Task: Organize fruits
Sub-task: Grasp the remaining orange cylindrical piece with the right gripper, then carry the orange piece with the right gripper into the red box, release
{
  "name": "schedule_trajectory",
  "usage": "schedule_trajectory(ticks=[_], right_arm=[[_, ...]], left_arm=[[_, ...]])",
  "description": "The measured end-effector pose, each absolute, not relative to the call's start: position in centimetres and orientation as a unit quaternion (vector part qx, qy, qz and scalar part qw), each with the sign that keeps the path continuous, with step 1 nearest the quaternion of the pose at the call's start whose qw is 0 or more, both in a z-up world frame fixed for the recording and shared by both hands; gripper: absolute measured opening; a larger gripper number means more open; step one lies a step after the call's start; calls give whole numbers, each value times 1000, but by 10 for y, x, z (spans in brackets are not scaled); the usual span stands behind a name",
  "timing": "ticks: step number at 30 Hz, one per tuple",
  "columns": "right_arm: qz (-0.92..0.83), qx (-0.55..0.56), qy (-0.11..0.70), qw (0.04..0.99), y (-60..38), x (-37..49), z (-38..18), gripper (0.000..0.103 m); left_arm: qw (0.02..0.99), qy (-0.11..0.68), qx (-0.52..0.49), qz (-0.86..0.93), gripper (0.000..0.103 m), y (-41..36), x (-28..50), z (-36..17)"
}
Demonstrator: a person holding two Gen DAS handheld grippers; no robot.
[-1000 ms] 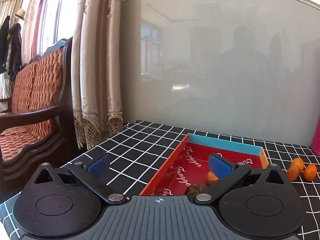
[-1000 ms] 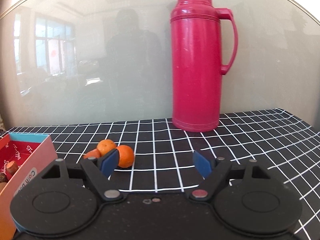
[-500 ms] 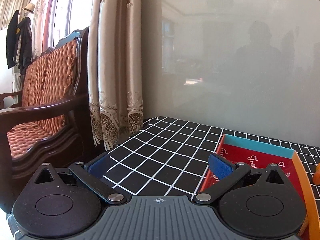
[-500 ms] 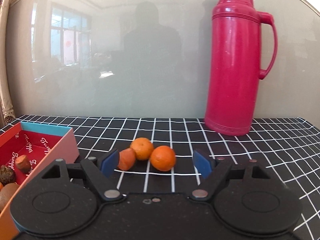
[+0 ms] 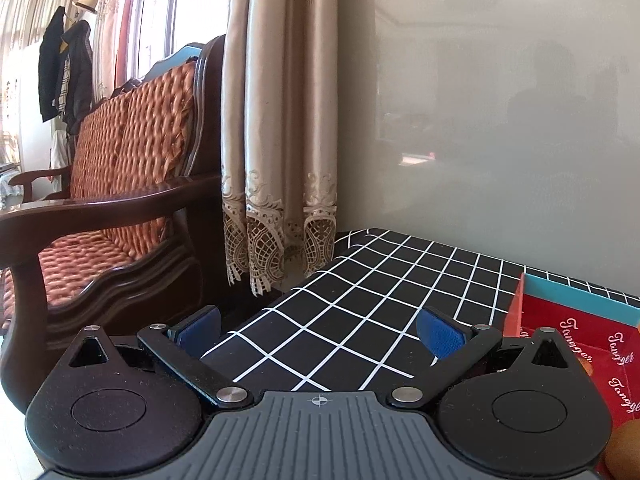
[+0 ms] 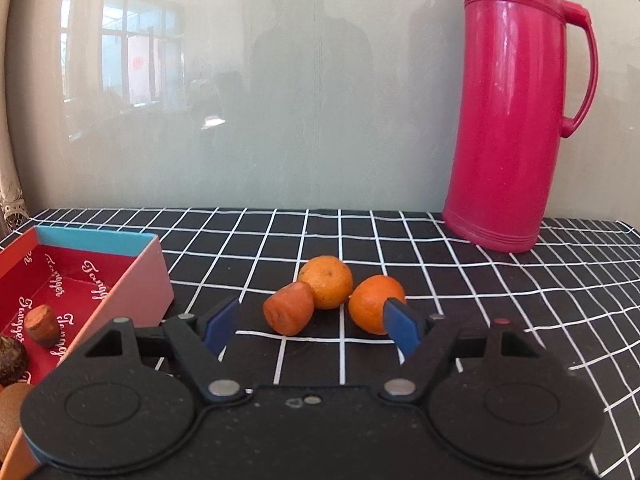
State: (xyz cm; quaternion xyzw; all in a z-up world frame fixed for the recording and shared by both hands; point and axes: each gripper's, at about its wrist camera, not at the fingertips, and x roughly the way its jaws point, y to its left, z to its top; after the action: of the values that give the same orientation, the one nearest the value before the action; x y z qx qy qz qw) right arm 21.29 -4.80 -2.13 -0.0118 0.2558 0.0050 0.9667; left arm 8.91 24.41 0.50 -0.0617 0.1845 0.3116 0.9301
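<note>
A black grid tablecloth (image 6: pixel 460 280) runs under everything, set against a pale glossy wall, and I work low over it so both sets of fingers can come at the fruit from the side. The tall pink flask (image 6: pixel 520 112) stands far right by the wall, well apart from my work. On the left sits the red box (image 6: pixel 140 280), open-topped so fruit can be dropped straight in; a brown nub (image 6: pixel 42 326) already lies on its floor with two darker fruits at the near edge. Three pieces wait on the cloth just right of the box: a round orange (image 6: pixel 328 280) farthest, a second orange (image 6: pixel 374 302) to the right, and a stubby reddish piece (image 6: pixel 289 312) nearest, all touching in a cluster. My right gripper (image 6: pixel 312 326) stands apart and empty, its jaws having just been narrowing, with the reddish piece ahead of the gap, so I judge that one to be my next pick. My left gripper (image 5: pixel 320 332) is spread wide over bare cloth, holding nothing, left of the box, whose corner (image 5: pixel 576 328) shows at right, probably parked out of the way.
</note>
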Motion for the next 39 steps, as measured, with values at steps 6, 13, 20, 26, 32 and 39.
schedule_trajectory(ticks=[6, 13, 20, 26, 32, 39], right_arm=[[8, 0, 276, 961, -48, 228, -27, 60], [16, -2, 285, 958, -42, 237, -28, 54], [13, 5, 300, 954, -39, 244, -35, 38], [17, 17, 292, 956, -41, 240, -32, 30], [25, 5, 283, 959, -36, 228, -25, 30], [37, -12, 266, 963, -29, 203, -5, 30]], left_arm=[[928, 188, -60, 317, 103, 255, 89, 3], [926, 187, -63, 321, 103, 267, 89, 3], [928, 191, -55, 314, 103, 267, 89, 1], [928, 188, -62, 316, 103, 273, 84, 3], [928, 190, -65, 314, 103, 275, 82, 2], [933, 190, -54, 301, 103, 266, 75, 3]])
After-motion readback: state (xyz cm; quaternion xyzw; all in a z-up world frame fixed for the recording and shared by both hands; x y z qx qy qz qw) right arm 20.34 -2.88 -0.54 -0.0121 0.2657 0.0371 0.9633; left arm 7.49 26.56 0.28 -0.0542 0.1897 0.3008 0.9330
